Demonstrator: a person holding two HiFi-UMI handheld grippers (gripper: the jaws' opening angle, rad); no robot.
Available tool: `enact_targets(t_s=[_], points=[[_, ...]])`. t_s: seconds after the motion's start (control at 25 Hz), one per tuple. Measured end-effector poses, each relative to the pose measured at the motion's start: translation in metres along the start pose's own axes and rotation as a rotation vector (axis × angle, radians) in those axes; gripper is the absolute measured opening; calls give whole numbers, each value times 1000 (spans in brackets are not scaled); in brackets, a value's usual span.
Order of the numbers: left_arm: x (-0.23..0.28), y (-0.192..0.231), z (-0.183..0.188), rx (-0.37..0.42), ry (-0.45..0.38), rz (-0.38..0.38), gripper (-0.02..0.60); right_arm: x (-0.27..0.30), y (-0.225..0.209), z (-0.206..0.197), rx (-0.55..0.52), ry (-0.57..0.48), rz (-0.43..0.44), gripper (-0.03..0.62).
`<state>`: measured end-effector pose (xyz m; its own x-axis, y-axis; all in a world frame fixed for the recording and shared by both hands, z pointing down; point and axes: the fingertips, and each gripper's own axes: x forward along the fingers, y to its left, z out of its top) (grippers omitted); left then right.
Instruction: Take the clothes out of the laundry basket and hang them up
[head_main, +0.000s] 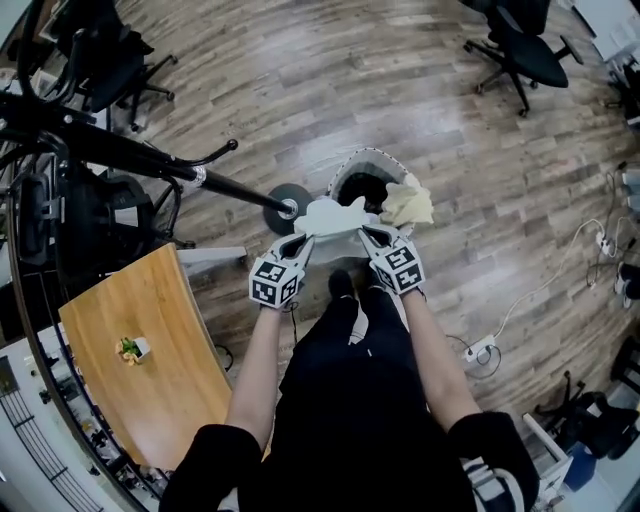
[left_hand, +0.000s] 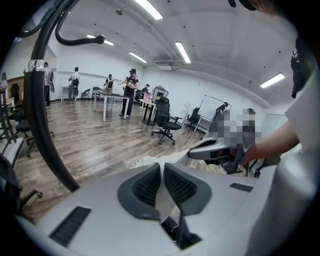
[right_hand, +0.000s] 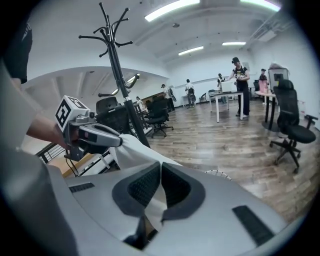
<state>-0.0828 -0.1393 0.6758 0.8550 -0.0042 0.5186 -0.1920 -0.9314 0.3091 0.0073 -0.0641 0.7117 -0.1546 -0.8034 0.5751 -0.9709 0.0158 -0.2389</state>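
We look down on a grey-brown plank floor (head_main: 330, 90) that fills most of the head view. A black coat rack (head_main: 150, 160) slants in from the upper left of the frame, its round base just left of centre. A curved wooden table (head_main: 170, 400) sits in the lower left, and a black office chair (head_main: 525, 45) stands in the upper right.

The laundry basket (head_main: 372, 158), white-rimmed and dark inside, stands at the centre of the frame. Just below it in the picture, a white garment (head_main: 335, 215) stretches between our two grippers, off the floor and in front of the basket's near rim. A cream cloth (head_main: 408, 205) lies bunched at the basket's right edge.

Our left gripper (head_main: 298, 240) pinches the garment's left end. In the left gripper view its ribbed pads are pressed together with white fabric caught between them. Our right gripper (head_main: 375, 238) nips the right end the same way, and its own view shows cloth trapped in the narrow slit between its pads.

A small green plant (head_main: 130, 348) sits on the table.
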Motion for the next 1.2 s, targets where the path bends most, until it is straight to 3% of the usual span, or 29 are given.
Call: enact_targets(t_s=[0.52, 1.2], points=[[-51, 0, 60, 79, -146, 33, 41, -24, 28, 76, -102, -127, 1, 17], [-124, -19, 86, 72, -260, 246, 41, -47, 76, 118, -274, -169, 175, 17]])
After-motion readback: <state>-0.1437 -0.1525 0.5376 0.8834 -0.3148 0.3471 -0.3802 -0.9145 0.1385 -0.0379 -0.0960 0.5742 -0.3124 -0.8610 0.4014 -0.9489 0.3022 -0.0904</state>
